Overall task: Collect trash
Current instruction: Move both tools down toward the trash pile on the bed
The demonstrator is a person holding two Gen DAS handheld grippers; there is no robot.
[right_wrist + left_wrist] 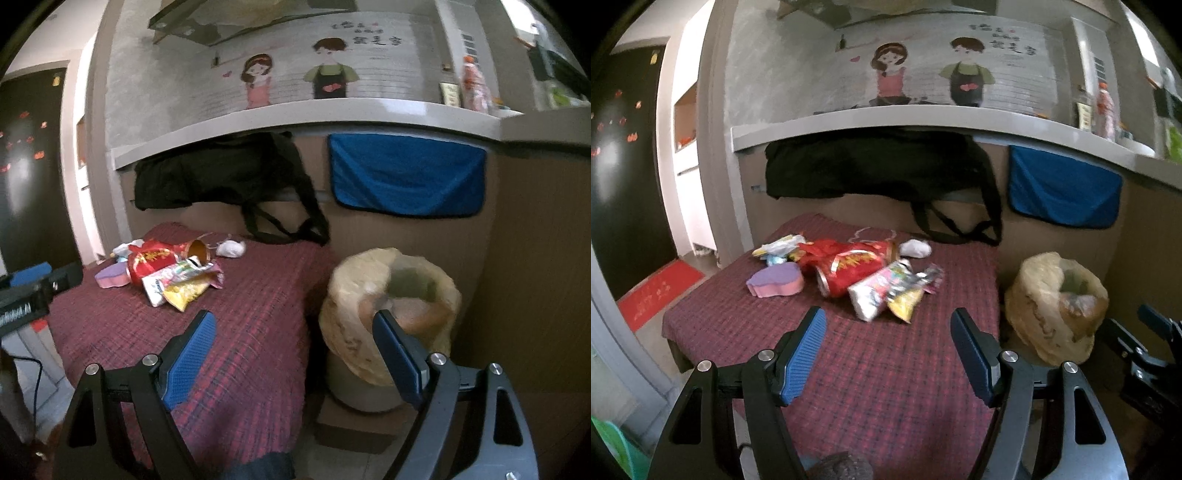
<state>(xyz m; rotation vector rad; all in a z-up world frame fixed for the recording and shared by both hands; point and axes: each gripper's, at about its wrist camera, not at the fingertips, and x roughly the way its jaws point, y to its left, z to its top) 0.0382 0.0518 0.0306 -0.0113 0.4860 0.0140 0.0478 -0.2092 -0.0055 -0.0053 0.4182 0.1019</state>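
- Nothing is collected yet: the left tongs (888, 325) and right tongs (293, 326) are both spread and empty, short of the trash pile (849, 271) on the plaid worktop (868, 387).
- The next move likely calls for reaching to the nearest snack wrapper (882, 295).
- The lined trash bin (391, 306) beside the worktop already holds some refuse.

A heap of trash lies toward the far left of a red plaid tablecloth (871, 369): a red can with gold lettering (849, 271) on its side with its open end facing the camera, a silver and pink wrapper (875, 291) and a yellow wrapper (903, 301) touching its front, and a purple and pink sponge (775, 282) just to its left. A crumpled white tissue (915, 248) sits just behind the can, and pale crumpled wrappers (777, 247) lie at the heap's far left. Beside the table's right edge stands a bin lined with a yellowish plastic bag (391, 306), its mouth open and holding some waste.
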